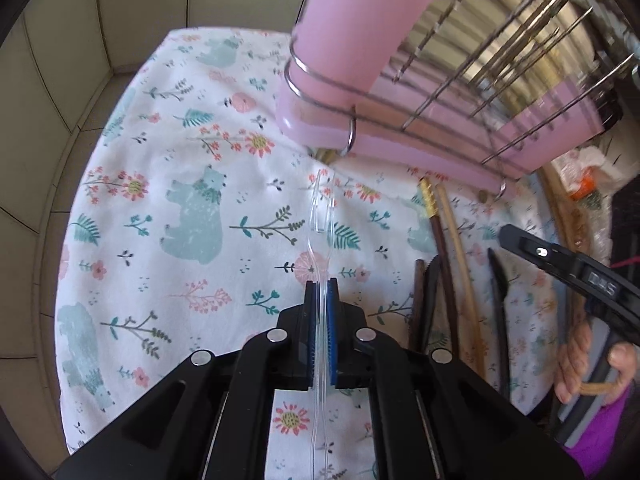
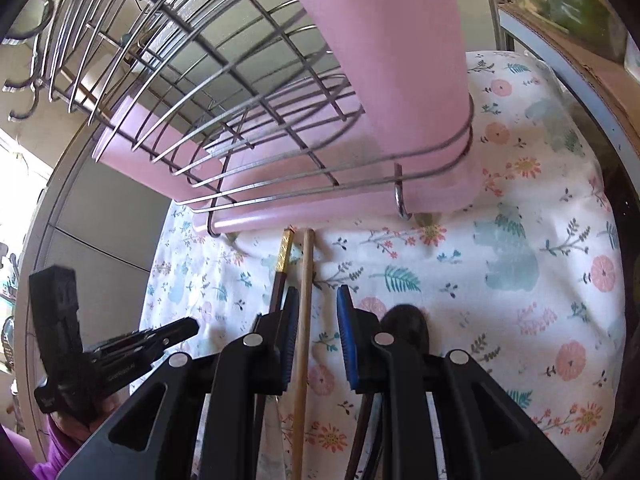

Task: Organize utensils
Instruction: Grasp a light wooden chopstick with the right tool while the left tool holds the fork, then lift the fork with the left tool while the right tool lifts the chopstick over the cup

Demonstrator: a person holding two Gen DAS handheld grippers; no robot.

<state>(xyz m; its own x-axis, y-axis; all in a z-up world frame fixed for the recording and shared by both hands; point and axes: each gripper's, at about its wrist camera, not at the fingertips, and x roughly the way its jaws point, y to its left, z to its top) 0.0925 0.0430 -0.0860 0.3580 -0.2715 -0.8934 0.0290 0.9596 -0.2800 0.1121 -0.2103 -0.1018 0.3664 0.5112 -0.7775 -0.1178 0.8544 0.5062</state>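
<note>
- Clear plastic fork [image 1: 320, 216] is clamped by its handle in the left gripper [image 1: 320, 292], centre frame, prongs aimed at the pink rack [image 1: 360, 40] at upper right.
- Carrying appears underway; next, lifting into a rack slot is called for.
- Right gripper [image 2: 318, 300] is held open astride a wooden chopstick [image 2: 306, 280], lower centre, over the flowered cloth [image 2: 520, 280].
</note>
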